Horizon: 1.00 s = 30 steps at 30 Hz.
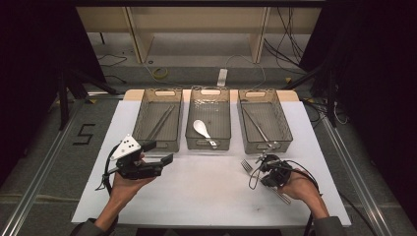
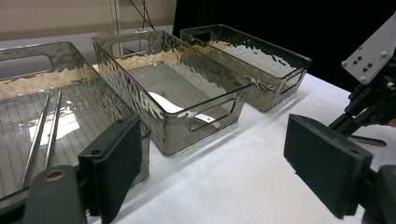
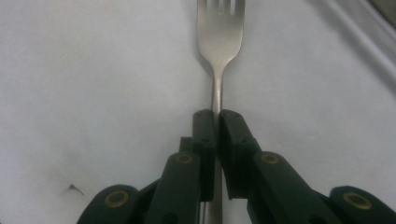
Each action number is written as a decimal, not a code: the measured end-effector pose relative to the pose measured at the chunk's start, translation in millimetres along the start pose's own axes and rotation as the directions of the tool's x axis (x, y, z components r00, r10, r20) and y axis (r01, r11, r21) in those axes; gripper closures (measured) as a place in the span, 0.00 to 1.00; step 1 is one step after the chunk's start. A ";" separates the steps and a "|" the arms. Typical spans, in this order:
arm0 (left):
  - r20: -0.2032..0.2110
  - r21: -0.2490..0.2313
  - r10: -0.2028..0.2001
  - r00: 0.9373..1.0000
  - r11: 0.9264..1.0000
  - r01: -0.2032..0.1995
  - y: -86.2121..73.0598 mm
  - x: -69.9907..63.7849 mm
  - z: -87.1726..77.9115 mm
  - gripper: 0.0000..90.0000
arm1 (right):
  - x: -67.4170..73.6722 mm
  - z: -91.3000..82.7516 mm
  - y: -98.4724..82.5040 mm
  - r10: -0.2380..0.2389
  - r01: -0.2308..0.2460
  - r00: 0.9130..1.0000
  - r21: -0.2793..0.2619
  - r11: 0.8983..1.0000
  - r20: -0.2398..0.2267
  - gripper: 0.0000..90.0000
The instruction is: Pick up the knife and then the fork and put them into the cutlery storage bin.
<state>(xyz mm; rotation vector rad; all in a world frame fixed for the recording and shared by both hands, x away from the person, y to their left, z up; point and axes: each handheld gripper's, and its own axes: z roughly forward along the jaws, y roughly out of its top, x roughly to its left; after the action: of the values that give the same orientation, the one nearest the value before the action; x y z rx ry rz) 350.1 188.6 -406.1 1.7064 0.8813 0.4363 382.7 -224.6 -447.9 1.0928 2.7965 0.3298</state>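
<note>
My right gripper (image 3: 217, 116) pinches a fork (image 3: 219, 32) by its neck, jaws pressed together on the thin handle. The handle's rear end is hidden under the jaws in the right gripper view, and the tips of the tines are cut off at the top edge. The fork lies on the white table (image 1: 206, 182) near my right hand (image 1: 300, 189), tines pointing toward the bins. My left gripper (image 2: 219, 163) is spread wide and holds nothing, hovering just before the left bin (image 1: 158, 118). Farther off stand three clear bins in a row: the left holds two thin metal sticks (image 1: 162, 122), the middle bin (image 1: 209, 118) one white spoon (image 1: 201, 129), the right bin (image 1: 265, 118) one slim utensil (image 1: 256, 125), too small to tell apart.
</note>
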 end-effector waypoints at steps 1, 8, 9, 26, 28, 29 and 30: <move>0.000 0.000 -0.001 1.000 1.000 0.001 0.0 0.0 0.1 0.21 | -0.6 -1.5 -0.2 -0.003 0.003 1.000 -0.008 1.000 0.000 0.95; 0.003 -0.004 -0.008 1.000 1.000 0.008 0.0 0.4 0.0 0.21 | -4.0 -10.9 -1.1 0.005 -0.005 1.000 -0.053 0.999 0.001 0.95; 0.003 -0.005 -0.009 1.000 1.000 0.009 -0.1 0.5 -0.1 0.21 | -4.3 -12.2 -1.1 0.005 -0.005 1.000 -0.059 0.998 0.000 0.95; 0.003 -0.008 -0.019 1.000 1.000 0.019 -0.1 1.1 0.2 0.21 | -16.7 -31.0 2.5 0.019 -0.017 1.000 -0.145 0.989 0.015 0.95; 0.001 -0.009 -0.023 1.000 1.000 0.023 -0.2 1.7 -0.2 0.21 | -17.9 -33.2 4.0 0.028 -0.025 0.999 -0.148 0.989 0.016 0.95; 0.001 -0.011 -0.025 1.000 1.000 0.025 -0.2 1.8 -0.3 0.21 | -19.0 -34.4 4.6 0.025 -0.022 1.000 -0.155 0.988 0.015 0.95; 0.001 -0.012 -0.025 1.000 1.000 0.025 -0.2 1.7 -0.4 0.21 | -19.7 -36.1 5.1 0.027 -0.025 1.000 -0.159 0.987 0.013 0.95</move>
<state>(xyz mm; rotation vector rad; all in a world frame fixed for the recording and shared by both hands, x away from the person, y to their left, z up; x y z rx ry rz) 350.9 190.2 -406.4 1.6834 0.8967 0.4234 393.7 -240.1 -411.0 1.0914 2.6900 0.5342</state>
